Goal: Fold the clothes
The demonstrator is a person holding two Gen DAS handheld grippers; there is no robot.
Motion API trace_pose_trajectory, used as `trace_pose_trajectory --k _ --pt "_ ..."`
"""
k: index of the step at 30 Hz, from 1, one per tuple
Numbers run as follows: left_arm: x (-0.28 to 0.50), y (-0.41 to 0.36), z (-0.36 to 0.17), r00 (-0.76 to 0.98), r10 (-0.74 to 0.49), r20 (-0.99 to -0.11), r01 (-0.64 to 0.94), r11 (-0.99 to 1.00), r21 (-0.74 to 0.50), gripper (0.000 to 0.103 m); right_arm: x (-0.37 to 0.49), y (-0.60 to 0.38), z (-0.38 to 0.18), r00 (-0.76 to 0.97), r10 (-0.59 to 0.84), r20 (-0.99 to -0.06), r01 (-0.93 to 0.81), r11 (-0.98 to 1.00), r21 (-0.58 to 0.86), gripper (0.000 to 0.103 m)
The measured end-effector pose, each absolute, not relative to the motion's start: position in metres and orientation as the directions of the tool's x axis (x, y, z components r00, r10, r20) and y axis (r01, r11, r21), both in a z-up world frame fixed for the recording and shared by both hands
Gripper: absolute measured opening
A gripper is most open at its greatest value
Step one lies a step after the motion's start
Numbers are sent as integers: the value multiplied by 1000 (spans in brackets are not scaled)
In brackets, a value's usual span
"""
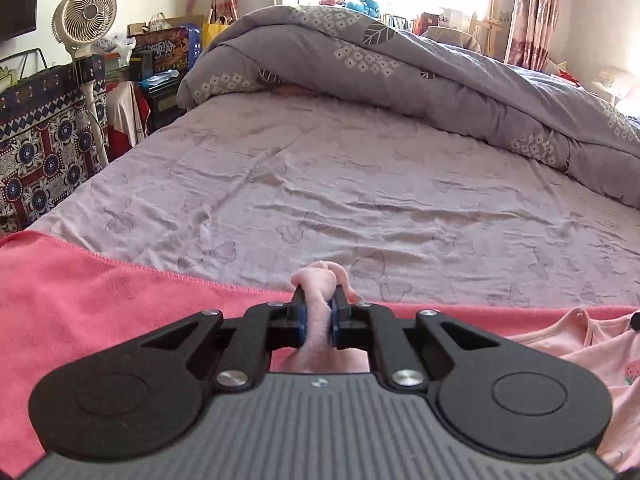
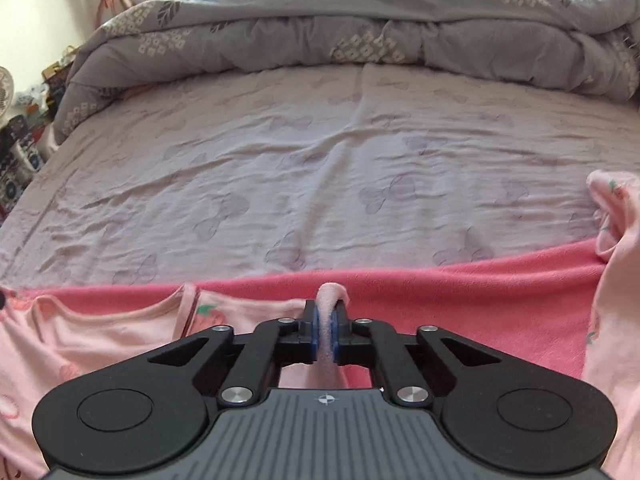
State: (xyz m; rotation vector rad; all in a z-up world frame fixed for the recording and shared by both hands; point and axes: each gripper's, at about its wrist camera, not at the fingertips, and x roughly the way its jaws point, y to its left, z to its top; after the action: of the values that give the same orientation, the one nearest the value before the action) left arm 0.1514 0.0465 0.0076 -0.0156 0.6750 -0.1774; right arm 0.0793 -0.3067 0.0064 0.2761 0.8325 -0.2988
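I have both grippers clenched on the pale pink garment (image 2: 100,332), each with a bunched fold of its fabric squeezed between the blue pads. The left gripper (image 1: 319,312) pinches a rolled bit of cloth that pokes out past the fingertips; the right gripper (image 2: 327,332) grips a similar tuft. No earlier view is given, so I say only that both sets of jaws press on cloth now.

Taking the red-pink towel (image 1: 80,288) as my landmark: the garment lies on top of it, near its far edge, with a strawberry print showing between the two grippers. The towel itself is spread on the near part of the bed (image 1: 360,184), I judge as a working surface for folding. Beyond the towel's far edge the lilac sheet is bare, and further still a grey quilt (image 1: 360,60) is heaped back.

I judge the two pinch points to be separate spots along one edge, so the garment can be lifted and laid over itself evenly. Another fold of pink cloth (image 2: 612,264) rises at the towel's right side.
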Motion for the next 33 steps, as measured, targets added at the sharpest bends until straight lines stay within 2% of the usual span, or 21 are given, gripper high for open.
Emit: trace_pose_trajectory --k 2,4,5,7,9,10,11,14,16,17,19,20,22,23,24,25,26,28,29,32,33 --pt "159 48 -6 732 -144 -666 142 988 -57 14 87 -318 5 631 -186 -753 400 910 111 8" --pt "163 56 -18 698 -126 -705 108 992 -70 26 92 -330 1 621 -196 -759 434 892 124 8" --pt "164 61 -20 696 -139 -705 107 990 -90 27 91 -334 1 621 -192 -760 442 886 137 9" --pt "170 68 -17 696 -137 -704 109 990 -86 44 84 -336 5 641 -173 -748 428 889 162 13" --pt "179 79 -7 704 -119 -700 77 993 -91 49 72 -331 14 673 -135 -727 382 905 185 31" --pt "183 88 1 709 -105 -697 40 993 -109 49 66 -325 19 684 -122 -719 357 916 184 49" --pt "184 98 10 720 -76 -690 0 994 -110 48 59 -316 24 693 -110 -712 329 927 177 63" --pt "170 112 41 774 32 -632 -27 999 16 44 42 -276 33 706 -42 -707 178 977 121 64" --pt "145 99 54 808 -41 -588 121 988 98 46 34 -246 29 701 -1 -713 81 994 79 66" --pt "129 86 56 808 -93 -582 219 964 150 48 31 -231 25 696 16 -718 32 998 54 70" --pt "98 56 44 776 -151 -613 397 871 289 58 27 -203 13 660 22 -751 -46 999 -11 71" --pt "85 43 30 769 -137 -625 453 806 381 58 25 -194 6 639 6 -769 -71 996 -51 71" --pt "73 36 -9 770 -9 -638 450 718 532 58 19 -193 -5 618 -63 -783 -67 989 -132 74" --pt "72 43 -19 773 30 -633 424 718 552 58 12 -203 -5 624 -77 -777 -34 991 -126 75" --pt "72 56 -19 781 38 -623 385 756 529 59 7 -214 -6 620 -110 -777 12 991 -131 76" --pt "77 66 -19 774 109 -624 320 783 534 59 2 -228 -6 590 -187 -785 87 982 -168 78" --pt "86 76 -18 749 227 -623 233 790 568 59 -4 -241 -5 560 -253 -789 148 968 -205 84" --pt "90 106 -4 705 312 -636 119 833 541 55 -23 -264 6 554 -249 -794 204 966 -161 90" --pt "84 118 9 702 281 -655 101 871 481 55 -32 -264 15 561 -243 -791 212 966 -146 90" --pt "47 139 54 730 37 -683 164 960 228 57 -56 -230 40 619 -159 -769 121 987 -107 89" --pt "32 130 61 733 -26 -680 224 953 206 62 -64 -215 48 641 -115 -759 80 993 -82 89"
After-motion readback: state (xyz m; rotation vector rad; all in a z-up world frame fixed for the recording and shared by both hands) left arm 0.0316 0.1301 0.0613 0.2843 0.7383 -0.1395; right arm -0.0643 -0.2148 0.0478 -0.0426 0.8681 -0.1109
